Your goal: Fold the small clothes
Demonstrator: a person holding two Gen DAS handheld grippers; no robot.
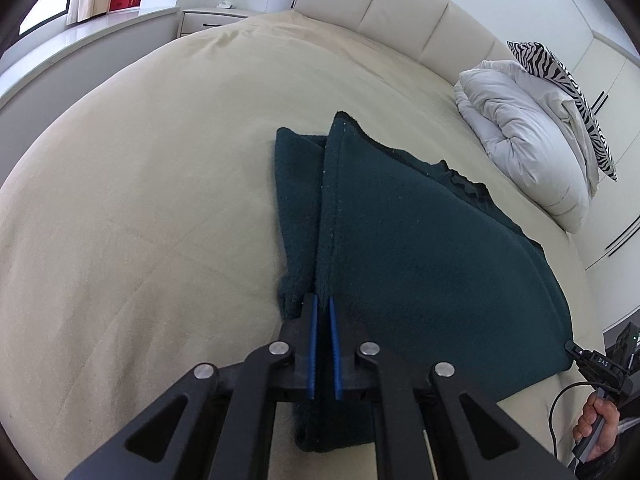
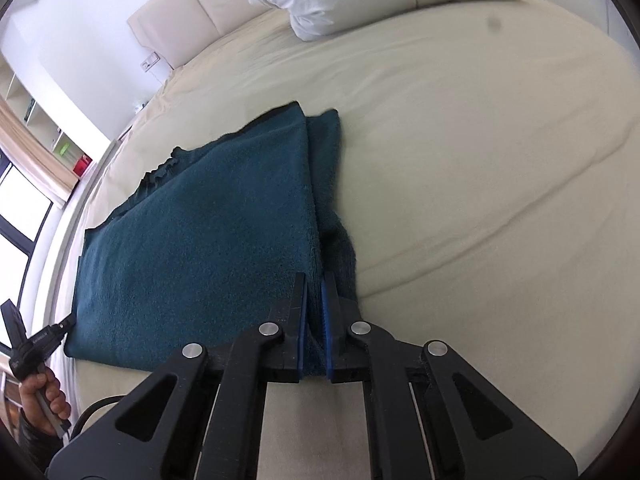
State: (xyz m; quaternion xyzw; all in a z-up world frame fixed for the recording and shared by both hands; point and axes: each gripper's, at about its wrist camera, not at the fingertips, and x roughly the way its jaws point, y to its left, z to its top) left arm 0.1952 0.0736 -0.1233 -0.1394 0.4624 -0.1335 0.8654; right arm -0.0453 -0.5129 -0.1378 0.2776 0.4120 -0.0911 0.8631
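Note:
A dark teal knitted garment (image 1: 420, 260) lies flat on the beige bed (image 1: 140, 220), with a narrow strip folded along its side. My left gripper (image 1: 323, 300) is shut on the garment's near corner, and cloth shows between the blue pads. In the right wrist view the same garment (image 2: 208, 240) spreads to the left. My right gripper (image 2: 314, 280) is shut on its other near corner, with fabric pinched between the pads. Each view shows the other gripper at the garment's far corner: the right gripper (image 1: 572, 348) and the left gripper (image 2: 66, 324), each with a hand on its handle.
A bunched white duvet (image 1: 528, 140) and a zebra-print pillow (image 1: 568, 92) lie at the bed's right, against the padded headboard (image 1: 400, 12). A nightstand (image 1: 216, 20) and a window ledge (image 1: 80, 40) stand behind the bed. Bare sheet (image 2: 480, 160) stretches right of the garment.

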